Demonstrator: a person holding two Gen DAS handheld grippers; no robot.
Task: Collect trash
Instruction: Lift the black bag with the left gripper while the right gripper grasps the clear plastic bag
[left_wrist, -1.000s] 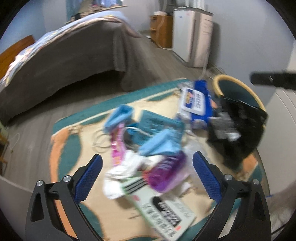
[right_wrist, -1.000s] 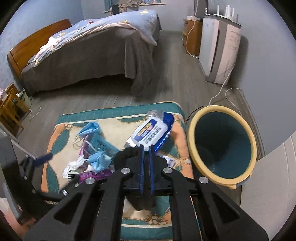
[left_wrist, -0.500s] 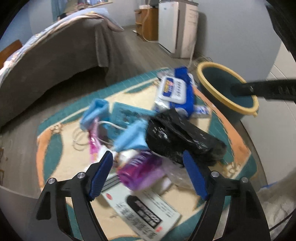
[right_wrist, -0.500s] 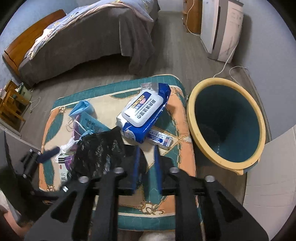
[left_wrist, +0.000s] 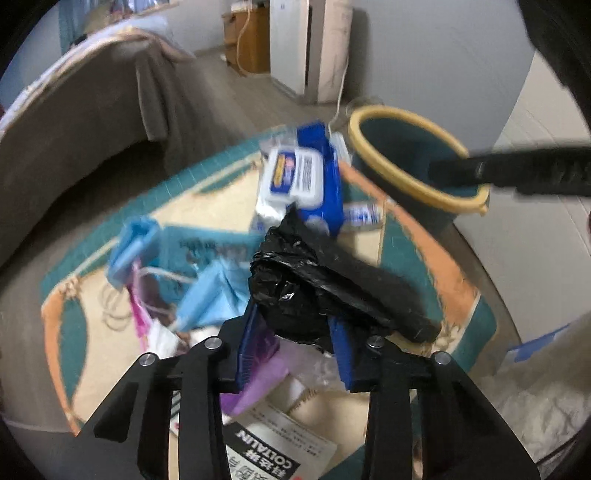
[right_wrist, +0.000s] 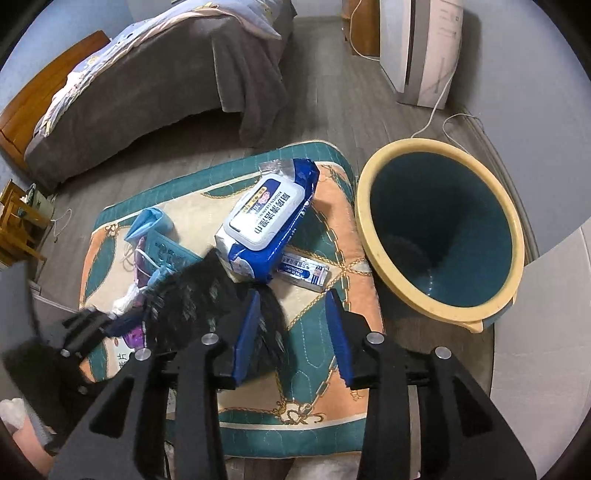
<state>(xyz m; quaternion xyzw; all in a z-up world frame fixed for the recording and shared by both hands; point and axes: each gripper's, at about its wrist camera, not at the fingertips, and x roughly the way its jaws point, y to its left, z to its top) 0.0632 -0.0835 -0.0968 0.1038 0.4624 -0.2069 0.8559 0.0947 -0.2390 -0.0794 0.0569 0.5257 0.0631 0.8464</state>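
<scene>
A crumpled black plastic bag hangs over the litter on the patterned mat. My left gripper is closing, and its blue pads press one bunched end of the bag. My right gripper is opening. The other end of the bag brushes its left finger, with only a fringe between the pads. The teal bin with a yellow rim stands right of the mat, its mouth tilted towards me. In the right wrist view the left gripper shows at lower left.
On the mat lie a blue wet-wipes pack, a small tube box, blue face masks, a purple wrapper and a printed leaflet. A bed stands behind, a white appliance by the wall.
The right gripper, shut on the black bag a second ago, has opened and let it go. The left gripper, wide open before, has closed around the bag.
</scene>
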